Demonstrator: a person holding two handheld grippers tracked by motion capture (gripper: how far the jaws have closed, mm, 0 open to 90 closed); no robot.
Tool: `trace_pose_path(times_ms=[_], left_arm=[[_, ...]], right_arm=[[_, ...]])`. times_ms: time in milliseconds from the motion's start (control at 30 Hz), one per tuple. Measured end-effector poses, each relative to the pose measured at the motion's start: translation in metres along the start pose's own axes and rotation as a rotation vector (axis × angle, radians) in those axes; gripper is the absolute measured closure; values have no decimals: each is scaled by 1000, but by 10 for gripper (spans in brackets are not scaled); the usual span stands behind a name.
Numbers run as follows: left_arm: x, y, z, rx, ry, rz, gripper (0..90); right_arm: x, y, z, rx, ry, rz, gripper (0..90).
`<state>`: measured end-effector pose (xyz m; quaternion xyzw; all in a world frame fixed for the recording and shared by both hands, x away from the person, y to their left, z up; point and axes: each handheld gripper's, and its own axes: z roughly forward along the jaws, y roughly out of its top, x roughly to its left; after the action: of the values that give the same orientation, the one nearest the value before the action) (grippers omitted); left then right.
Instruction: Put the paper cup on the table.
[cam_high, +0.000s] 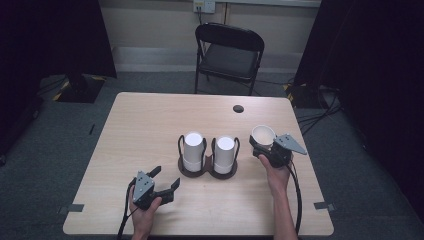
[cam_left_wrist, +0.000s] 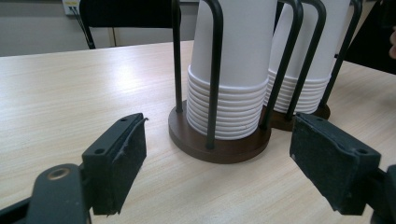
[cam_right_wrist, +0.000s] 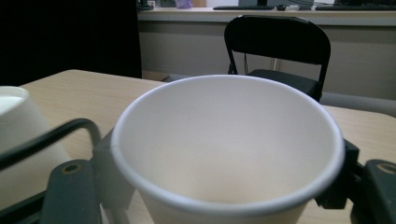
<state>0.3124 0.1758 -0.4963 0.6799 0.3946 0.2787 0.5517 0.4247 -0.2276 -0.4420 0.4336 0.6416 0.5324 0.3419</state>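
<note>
A light wooden table with rounded corners (cam_high: 150, 130) is set on a grey carpeted floor (cam_high: 65, 135). A small round dark hole (cam_high: 238, 108) is seen near the table's far edge. Two short strips of grey tape (cam_high: 76, 208) are stuck at its near corners. A black folding metal chair (cam_high: 229, 55) is placed beyond the far edge, facing the table. A white wall socket (cam_high: 204, 6) is mounted above the chair. Black curtains (cam_high: 45, 35) are hung at both sides. Black cables (cam_high: 320, 112) are trailed over the carpet at the right. A pale ledge (cam_right_wrist: 261, 13) is seen behind the chair, with what may be keyboards laid on it.
</note>
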Motion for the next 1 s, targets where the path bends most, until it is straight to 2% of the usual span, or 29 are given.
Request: trace_pose_path(times_ms=[133,233,300,367,567,767,1000], left_arm=[[1,0,0,1,-3,-6,185],[0,0,1,4,-2,-1,185],[0,0,1,5,-4,1,181],[0,0,0,1,-1,-5,170],[1,-1,-1,-10,3,-23,170],[1,0,-1,-10,-3,-19,171],[1,-1,-1,-11,3,-17,172]], right_arm=[[-8,-9,11,31,-21,11,244],[-14,-15,18,44,-39,43,244],[-16,-18,21,46,-34,63,244],[-17,-21,25,51,-49,55,243],[-18,-30,34,80,-49,56,241],[-18,-35,38,92,-48,63,240],[-18,-39,37,114,-50,43,236]])
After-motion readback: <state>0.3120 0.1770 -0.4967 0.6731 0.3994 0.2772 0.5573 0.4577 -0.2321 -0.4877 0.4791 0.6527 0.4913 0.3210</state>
